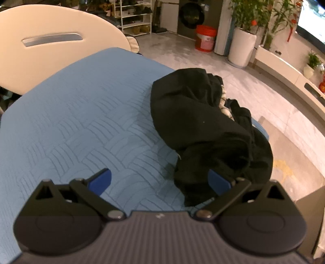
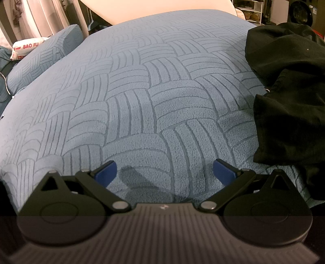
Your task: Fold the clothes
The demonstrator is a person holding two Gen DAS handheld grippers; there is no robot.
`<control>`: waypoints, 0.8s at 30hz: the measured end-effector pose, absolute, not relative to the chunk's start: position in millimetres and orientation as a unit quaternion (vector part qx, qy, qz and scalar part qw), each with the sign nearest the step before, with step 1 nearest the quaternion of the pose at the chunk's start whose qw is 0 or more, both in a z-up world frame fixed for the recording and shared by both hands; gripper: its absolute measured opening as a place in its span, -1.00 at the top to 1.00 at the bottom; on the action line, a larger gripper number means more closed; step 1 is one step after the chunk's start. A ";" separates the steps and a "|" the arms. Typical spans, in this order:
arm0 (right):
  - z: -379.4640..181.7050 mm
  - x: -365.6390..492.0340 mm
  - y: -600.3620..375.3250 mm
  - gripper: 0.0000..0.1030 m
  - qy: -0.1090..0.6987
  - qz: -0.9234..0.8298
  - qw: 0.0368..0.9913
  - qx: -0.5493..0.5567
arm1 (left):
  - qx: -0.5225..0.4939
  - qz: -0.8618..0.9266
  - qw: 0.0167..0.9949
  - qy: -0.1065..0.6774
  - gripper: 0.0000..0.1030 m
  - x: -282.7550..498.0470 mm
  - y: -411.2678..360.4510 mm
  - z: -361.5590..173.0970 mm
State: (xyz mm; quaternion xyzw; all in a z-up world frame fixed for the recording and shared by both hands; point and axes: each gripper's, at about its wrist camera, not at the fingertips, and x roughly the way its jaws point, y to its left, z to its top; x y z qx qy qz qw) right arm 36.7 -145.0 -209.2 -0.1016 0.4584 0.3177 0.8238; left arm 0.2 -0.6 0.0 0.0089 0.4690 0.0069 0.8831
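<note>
A crumpled heap of black clothes (image 1: 203, 126) lies on the right side of a blue quilted surface (image 1: 81, 121); a striped light piece shows inside it. My left gripper (image 1: 160, 180) is open and empty, its right blue pad at the near edge of the heap. In the right wrist view the black clothes (image 2: 288, 97) lie at the right edge. My right gripper (image 2: 164, 172) is open and empty, low over the blue surface (image 2: 142, 91), left of the clothes.
A cream chair back (image 1: 50, 40) stands behind the surface. An orange bucket (image 1: 205, 37), a white planter (image 1: 241, 46) and a washing machine (image 1: 191, 16) stand on the floor beyond. A blue cushion (image 2: 44, 61) and a white bag (image 2: 26, 48) lie at far left.
</note>
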 end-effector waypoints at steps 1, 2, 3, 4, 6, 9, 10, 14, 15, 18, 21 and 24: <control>-209.2 36.7 -145.0 -1.00 0.458 0.318 0.824 -0.101 | 0.007 0.008 0.883 0.469 -1.00 0.5 -1.6 0.0; -209.2 36.7 -144.9 -1.00 0.458 0.318 0.824 -0.101 | 0.005 0.009 0.883 0.469 -1.00 0.8 -2.5 0.1; -209.2 36.6 -144.8 -1.00 0.458 0.318 0.824 -0.101 | 0.003 0.011 0.883 0.469 -1.00 1.1 -3.5 0.1; -209.3 36.4 -144.6 -1.00 0.458 0.317 0.824 -0.102 | 0.000 0.009 0.885 0.465 -1.00 -1.3 -3.1 0.0; -209.4 36.3 -144.5 -1.00 0.458 0.317 0.824 -0.103 | -0.003 0.004 0.887 0.461 -1.00 -4.5 -3.8 0.2; -209.4 36.3 -144.5 -1.00 0.457 0.317 0.825 -0.103 | -0.005 0.001 0.883 0.470 -1.00 1.1 -5.8 -0.3; -209.4 36.4 -144.4 -1.00 0.457 0.317 0.825 -0.104 | -0.011 -0.002 0.881 0.472 -1.00 4.6 -1.8 -2.7; -214.0 9.2 -122.3 -1.00 0.460 0.319 0.823 -0.098 | -0.016 -0.008 0.881 0.472 -1.00 2.8 1.0 -6.0; -214.0 10.4 -123.1 -1.00 0.460 0.319 0.823 -0.097 | -0.017 -0.010 0.881 0.472 -1.00 2.9 1.0 -6.4; -213.3 16.7 -127.9 -1.00 0.460 0.319 0.823 -0.092 | -0.019 -0.019 0.883 0.469 -0.99 3.8 0.4 -7.4; -211.8 24.9 -135.4 -1.00 0.461 0.320 0.824 -0.083 | -0.017 -0.039 0.884 0.465 -0.99 8.7 -3.1 -9.0; -209.8 34.1 -144.5 -1.00 0.461 0.321 0.824 -0.072 | 0.001 -0.077 0.881 0.468 -0.97 21.0 -12.6 -10.0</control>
